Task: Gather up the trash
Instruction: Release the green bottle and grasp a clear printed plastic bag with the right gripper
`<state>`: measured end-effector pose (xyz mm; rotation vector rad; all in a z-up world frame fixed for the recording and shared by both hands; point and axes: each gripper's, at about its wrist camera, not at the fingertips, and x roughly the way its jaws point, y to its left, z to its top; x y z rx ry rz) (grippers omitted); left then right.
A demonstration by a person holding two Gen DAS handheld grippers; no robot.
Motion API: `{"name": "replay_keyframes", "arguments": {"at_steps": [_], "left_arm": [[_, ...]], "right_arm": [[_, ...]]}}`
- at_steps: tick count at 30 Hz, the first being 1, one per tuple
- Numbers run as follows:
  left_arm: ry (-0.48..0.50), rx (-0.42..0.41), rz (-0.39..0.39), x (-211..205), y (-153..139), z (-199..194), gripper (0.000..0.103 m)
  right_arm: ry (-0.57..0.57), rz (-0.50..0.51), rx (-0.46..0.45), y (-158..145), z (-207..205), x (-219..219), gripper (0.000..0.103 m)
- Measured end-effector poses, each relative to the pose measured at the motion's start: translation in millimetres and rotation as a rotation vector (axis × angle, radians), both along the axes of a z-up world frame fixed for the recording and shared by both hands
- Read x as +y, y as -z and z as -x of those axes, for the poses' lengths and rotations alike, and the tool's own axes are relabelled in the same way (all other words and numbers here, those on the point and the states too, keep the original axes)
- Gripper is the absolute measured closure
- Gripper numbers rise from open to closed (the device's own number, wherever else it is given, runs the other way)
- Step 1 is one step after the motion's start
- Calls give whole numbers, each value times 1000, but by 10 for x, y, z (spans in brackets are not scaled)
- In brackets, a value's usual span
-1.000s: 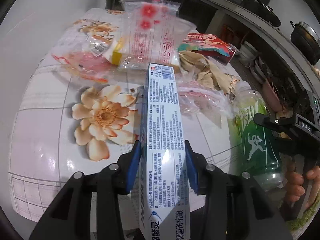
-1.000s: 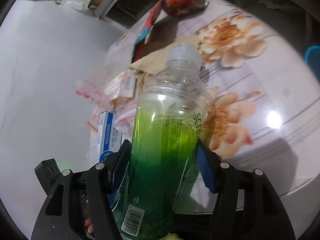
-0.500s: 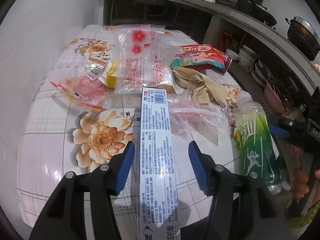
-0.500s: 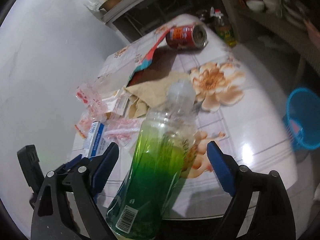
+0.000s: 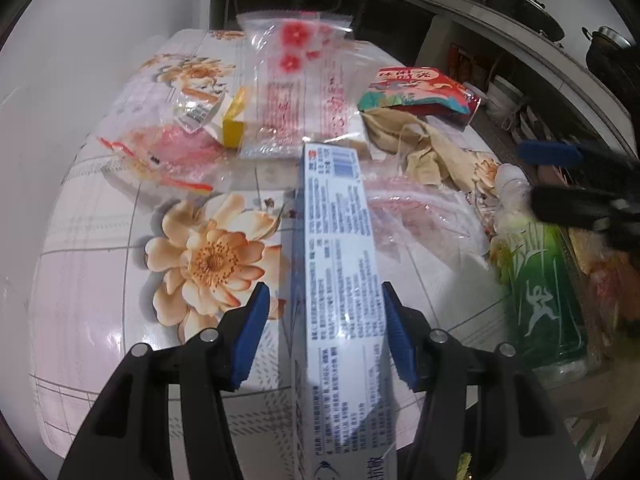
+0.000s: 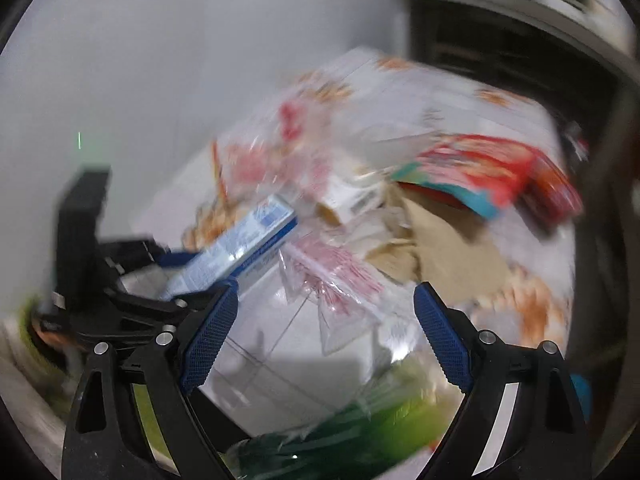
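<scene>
1. The left hand-held gripper (image 5: 325, 334) stands open, its blue pads on either side of the long white-and-blue printed cardboard box (image 5: 338, 264); the right pad seems to touch the box edge and the left pad stands clear.
2. The box lies lengthwise on the floral-patterned table (image 5: 80, 264), its near end over the near rim and its far end beside a clear plastic bag with red flower print (image 5: 298, 80).
3. The right hand-held gripper (image 6: 325, 338) is open and holds nothing; its view is blurred by motion.
4. The green-tinted clear plastic bottle (image 5: 538, 292) lies at the right of the table near its edge, below the right hand-held gripper.
5. Further trash sits at the far side: a yellow cardboard box (image 5: 234, 128), crumpled tan paper (image 5: 424, 148) and a red-and-teal snack packet (image 5: 416, 88).
6. Judged step: choosing the next grasp. A good grasp centres the pads squarely across the box's narrow width, closing gently so the thin card does not buckle.
</scene>
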<state>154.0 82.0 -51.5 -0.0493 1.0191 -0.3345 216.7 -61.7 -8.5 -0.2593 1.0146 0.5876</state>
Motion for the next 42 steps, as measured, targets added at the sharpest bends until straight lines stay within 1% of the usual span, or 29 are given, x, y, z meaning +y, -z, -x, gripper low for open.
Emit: {"name": "replay_keyframes", "arguments": {"at_steps": [3, 5, 7, 9, 10, 12, 14, 15, 17, 20, 30, 31, 35, 36, 39, 42], "left_arm": [[-5, 16, 14, 37, 35, 11, 54], [-8, 22, 17, 57, 52, 18, 58], [-11, 28, 25, 77, 65, 22, 62], [-17, 27, 32, 103, 66, 25, 63], [-20, 25, 35, 116, 62, 23, 65], [-24, 19, 39, 132, 51, 30, 67], [-28, 11, 42, 152, 37, 40, 68], [-33, 9, 44, 163, 33, 43, 68], [-40, 2, 52, 181, 19, 51, 68], [-44, -11, 60, 194, -15, 81, 69], [-49, -54, 89, 255, -199, 209, 69], [-49, -53, 100, 279, -216, 209, 69], [-45, -43, 202, 360, -304, 245, 69], [-41, -41, 212, 366, -318, 248, 69], [-28, -43, 175, 329, -322, 261, 69], [-17, -3, 147, 277, -251, 248, 69]], "right_arm": [[-66, 74, 69, 194, -204, 201, 19], [-82, 118, 113, 317, -316, 268, 31], [-90, 157, 166, 442, -420, 321, 34], [-99, 187, 207, 542, -478, 368, 40], [-102, 198, 221, 588, -489, 378, 45], [-104, 186, 247, 640, -500, 380, 50], [-103, 177, 249, 643, -492, 372, 60], [-102, 169, 251, 639, -486, 364, 62], [-94, 153, 248, 626, -455, 339, 71], [-86, 142, 239, 582, -433, 304, 78], [-20, 54, 199, 347, -257, -11, 81], [-14, 47, 195, 342, -266, -21, 81], [19, 10, 169, 261, -225, -146, 81], [27, 1, 163, 237, -244, -143, 81], [54, -13, 147, 172, -218, -175, 81], [79, -23, 142, 126, -205, -175, 81]]}}
